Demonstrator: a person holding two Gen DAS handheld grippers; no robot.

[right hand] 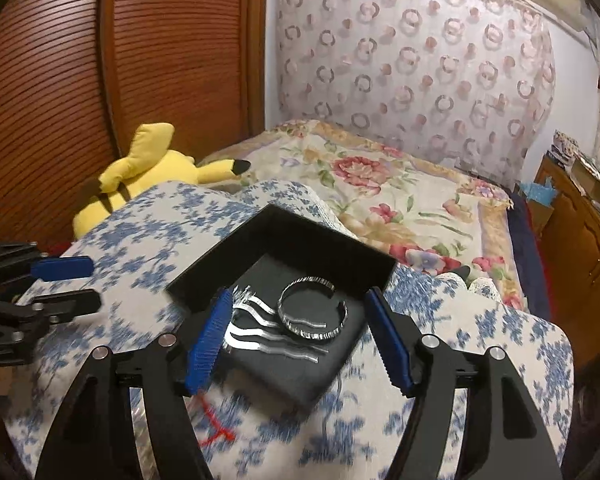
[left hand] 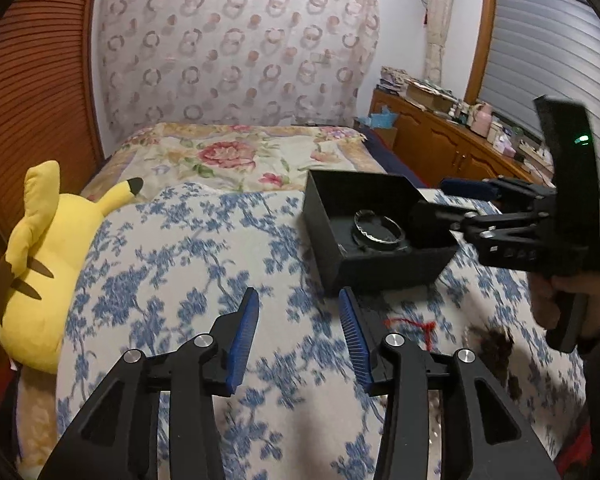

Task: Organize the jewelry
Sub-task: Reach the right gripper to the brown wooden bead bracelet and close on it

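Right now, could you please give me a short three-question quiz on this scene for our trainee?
1. True or false: the bangle lies inside the black box.
2. What stands between the right gripper's jaws: A) the plush toy, B) the box, C) nothing?
3. Fill in: the left gripper holds ____.

Key: 1 true; 2 B; 3 nothing.

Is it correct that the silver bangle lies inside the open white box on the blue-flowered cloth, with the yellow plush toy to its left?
Not quite: the box is black, not white. The right wrist view shows it clearly. The rest holds: the silver bangle lies inside the open box on the blue-flowered cloth, with the yellow plush toy to its left.
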